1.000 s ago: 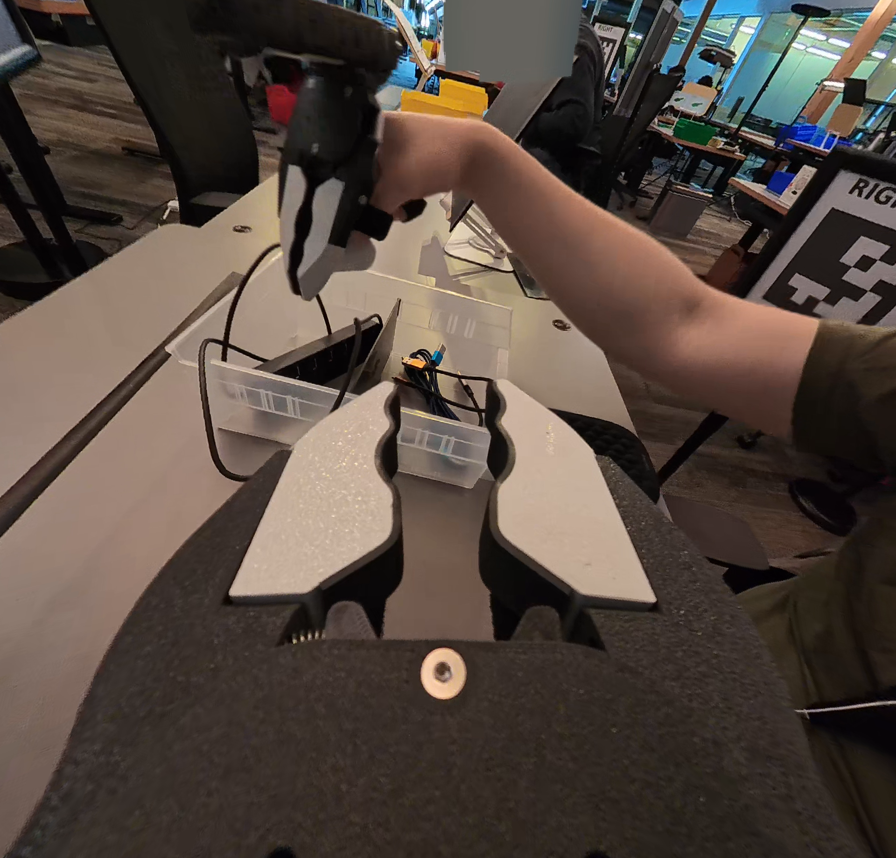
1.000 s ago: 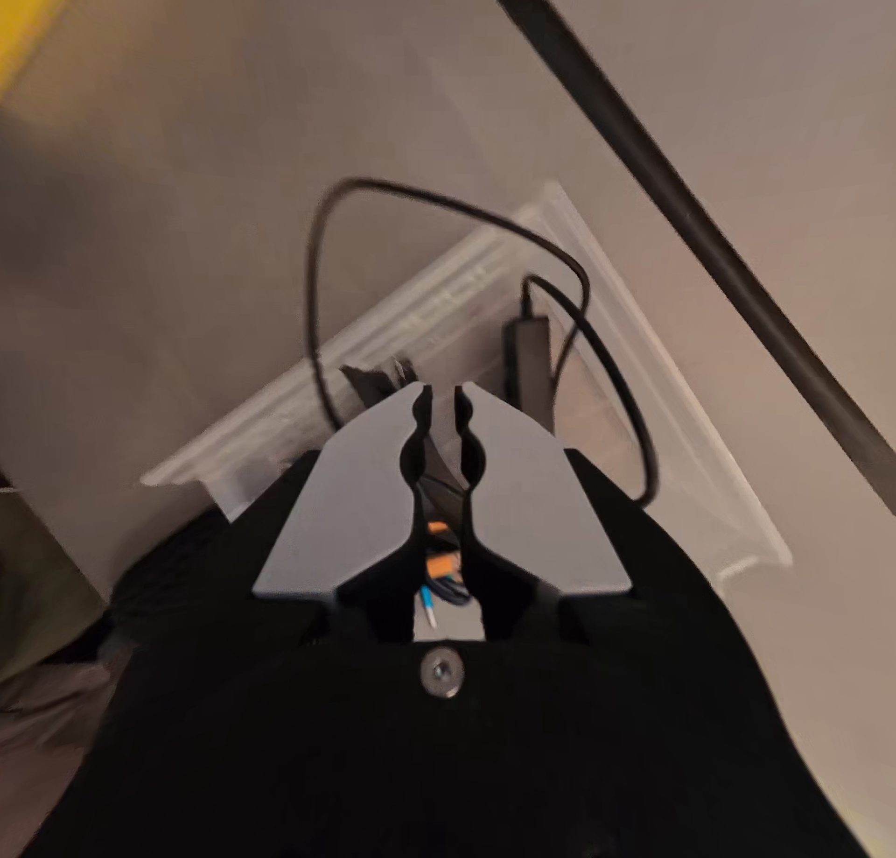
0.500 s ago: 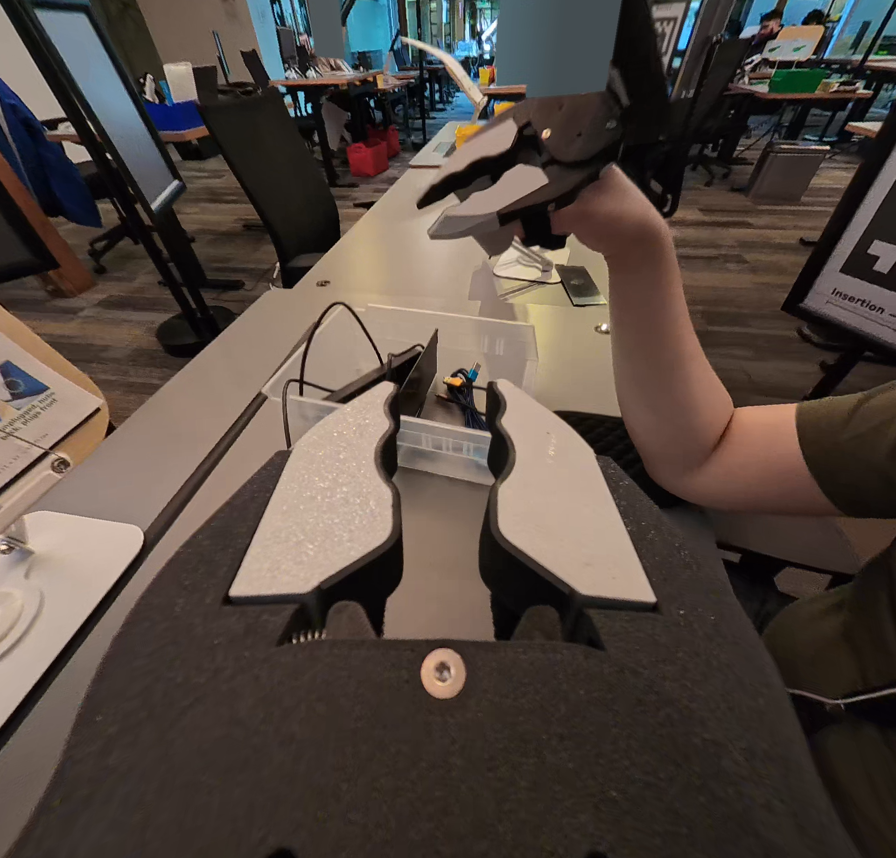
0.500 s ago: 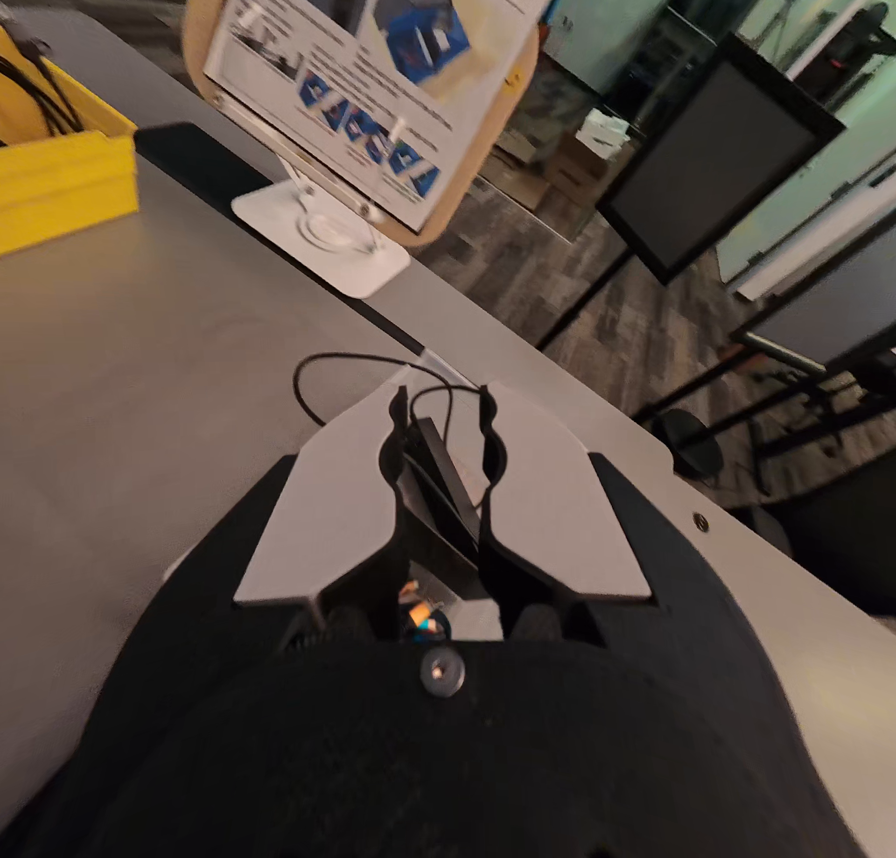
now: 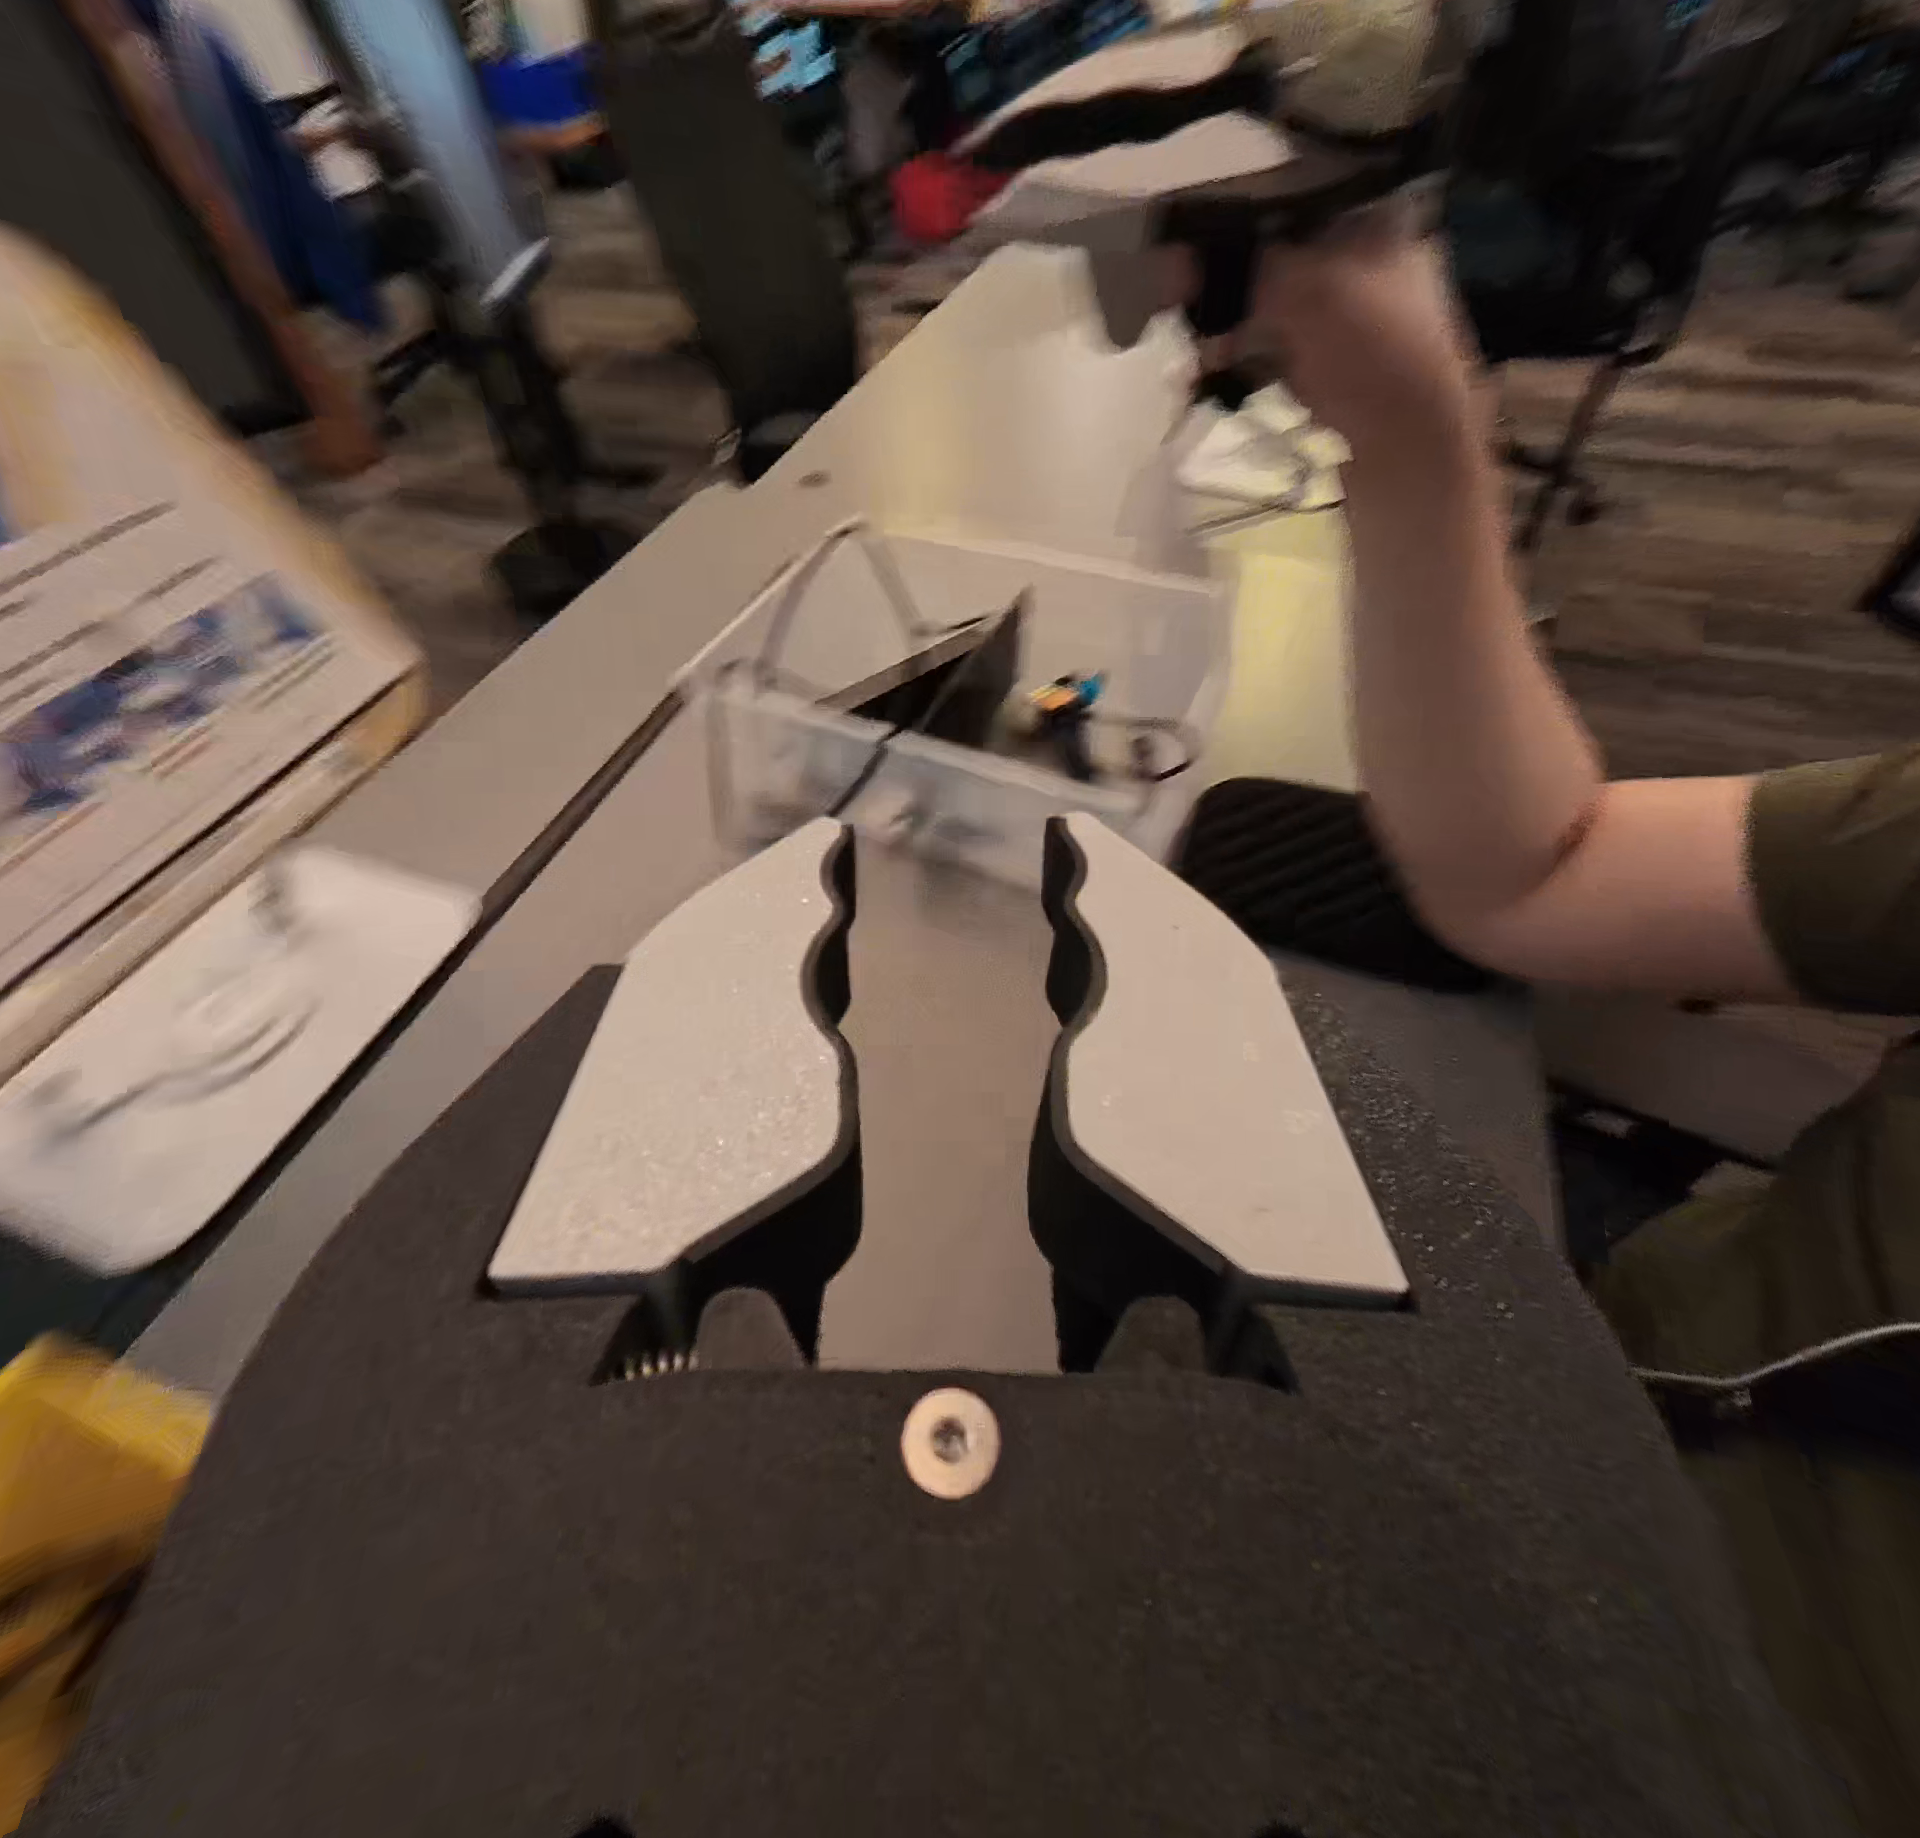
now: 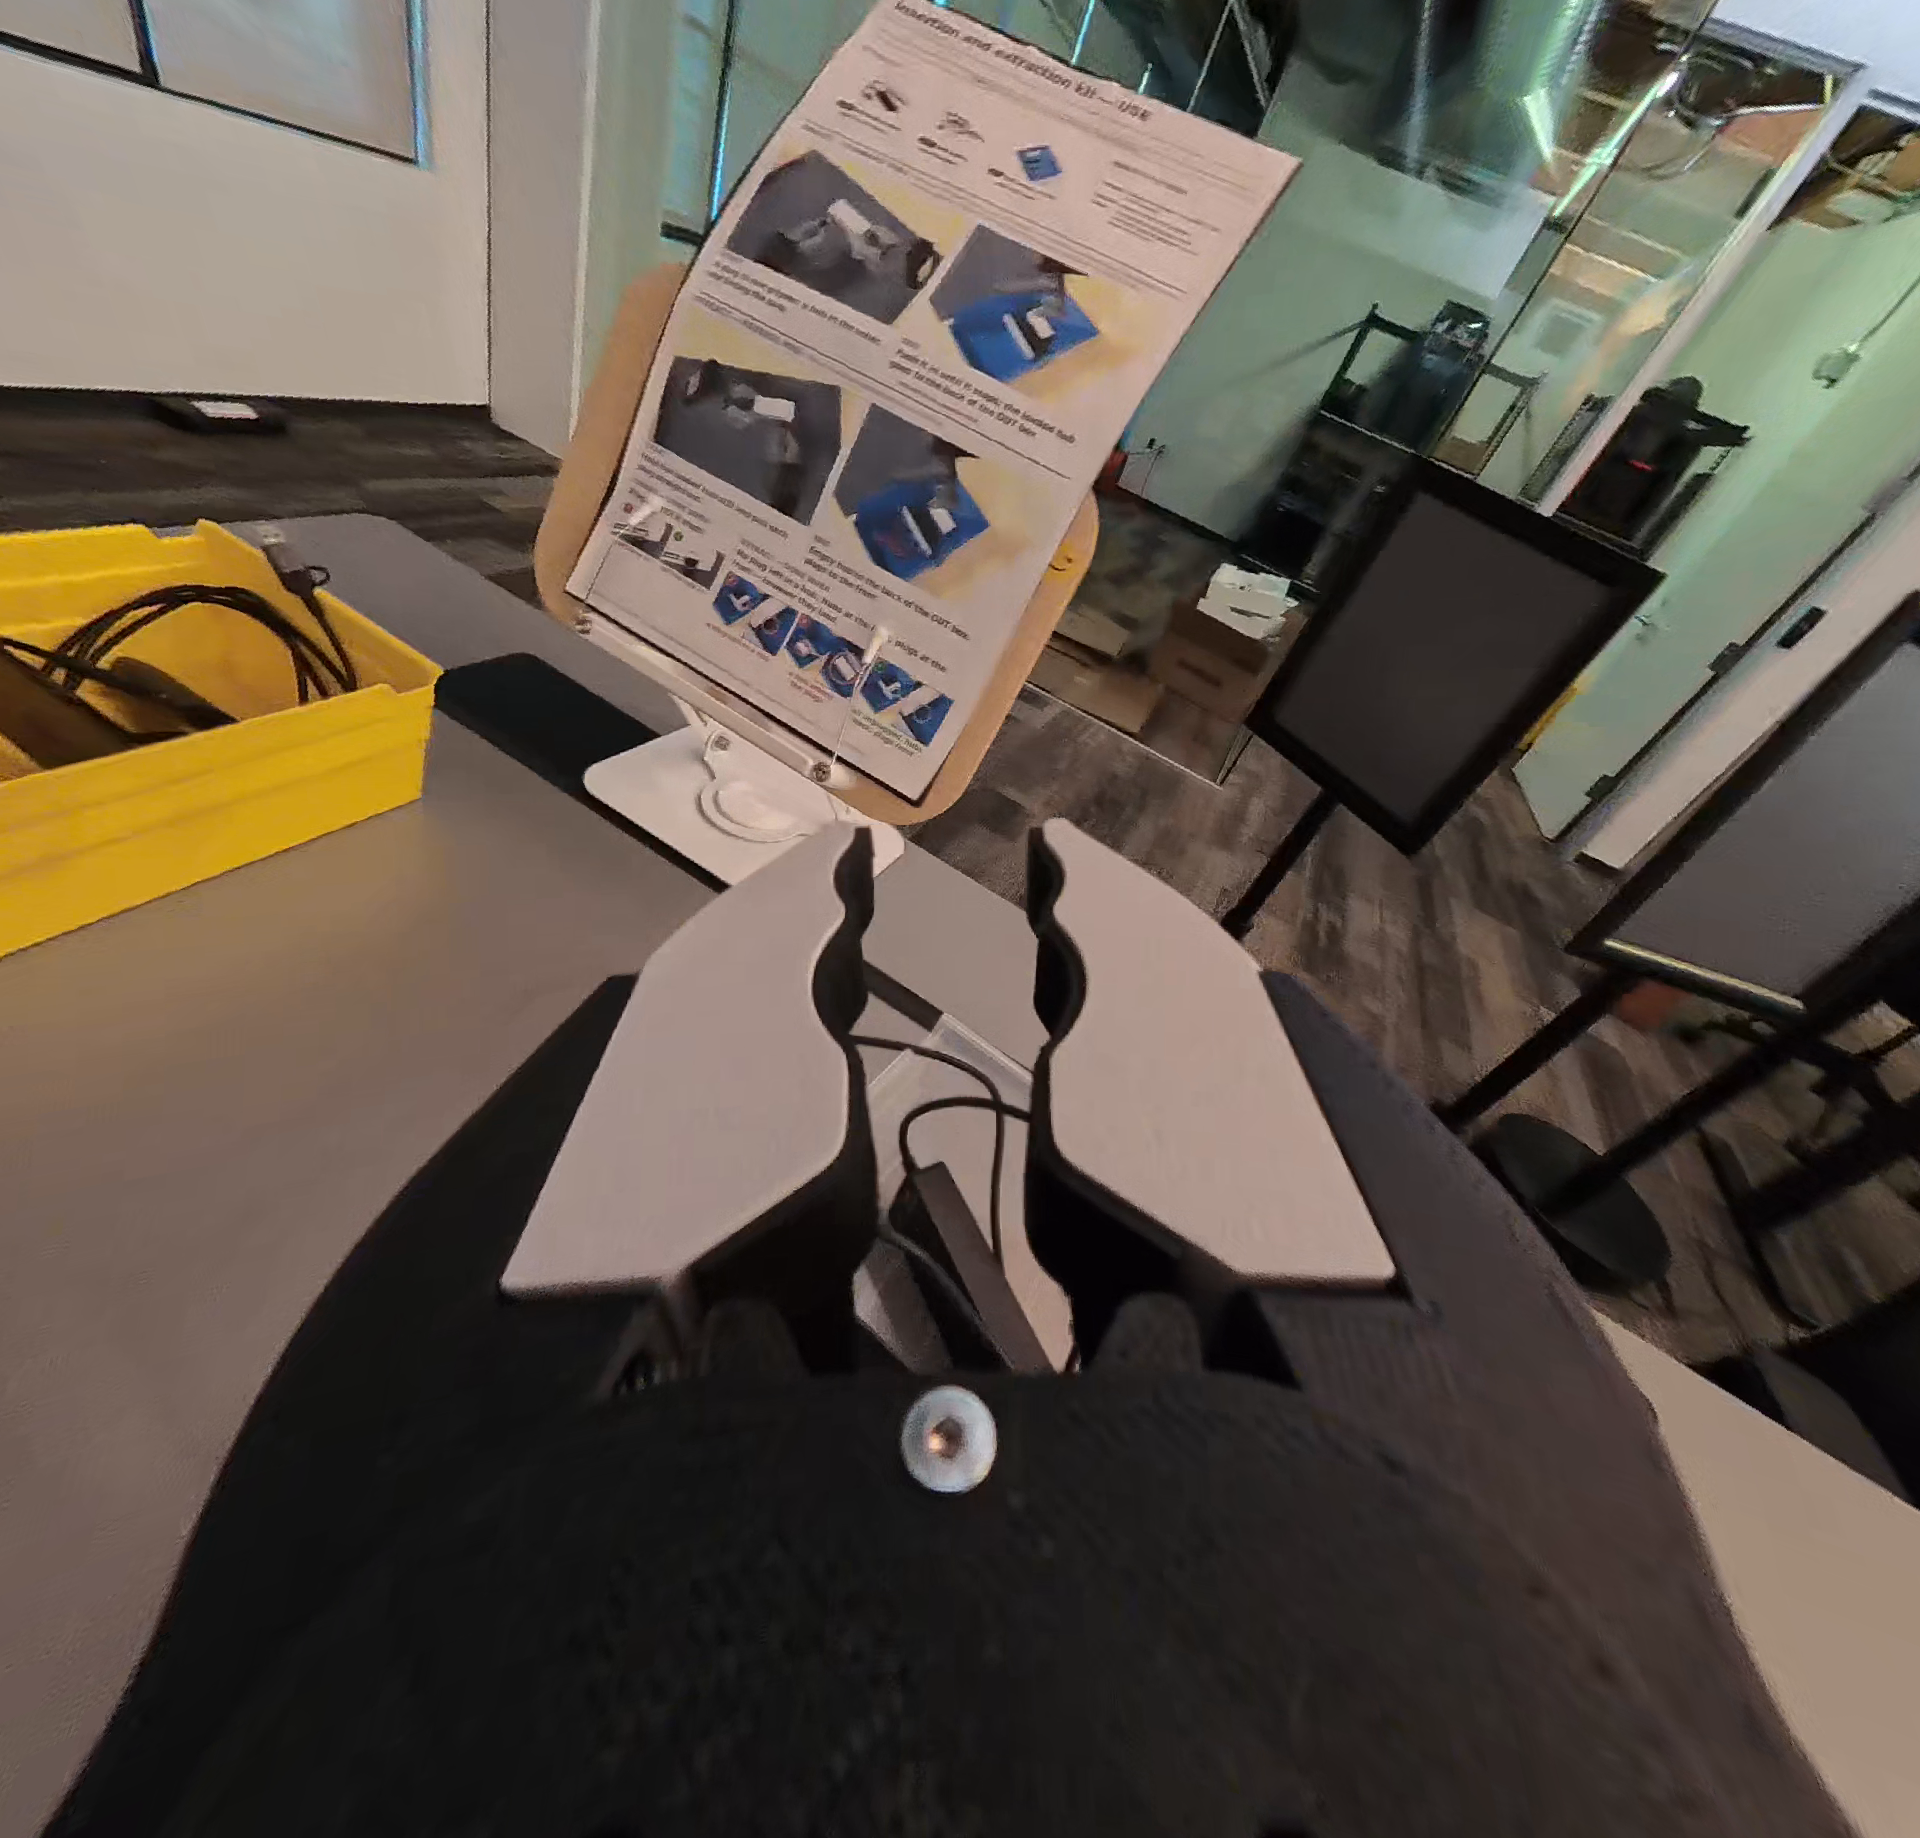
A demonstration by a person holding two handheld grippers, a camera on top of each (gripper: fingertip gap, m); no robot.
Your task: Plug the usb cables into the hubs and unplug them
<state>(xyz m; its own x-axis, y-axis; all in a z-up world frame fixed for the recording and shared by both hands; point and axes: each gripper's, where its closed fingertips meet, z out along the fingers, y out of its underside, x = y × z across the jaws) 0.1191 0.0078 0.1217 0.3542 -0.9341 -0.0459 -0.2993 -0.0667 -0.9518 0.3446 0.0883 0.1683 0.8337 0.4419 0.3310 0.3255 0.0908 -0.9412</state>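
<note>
Grey table (image 5: 582, 666) running from lower left toward upper centre of the left wrist view, kept mostly bare, probably as working room; clear bin (image 5: 935, 749) at frame centre, just past the left gripper (image 5: 945, 838), likely there to keep hub and cables corralled within reach; instruction sheet (image 6: 894, 386) propped on a white stand at upper centre of the right wrist view, tilted back, presumably for reading while seated; yellow bin (image 6: 208, 749) at left edge, with dark cables inside, seemingly a spare or finished lot.

Left gripper low and level, fingers apart, nothing between; right gripper (image 6: 945, 853) raised above the clear bin, likewise spread and empty, its view aimed at the sheet rather than the work.

Black hub (image 6: 956, 1258) glimpsed low between the right fingers, thin black cable (image 6: 935, 1113) looping off it; orange-and-blue cable bundle (image 5: 1060, 697) in the bin's right part; nothing plugged yet by the look of it.
</note>
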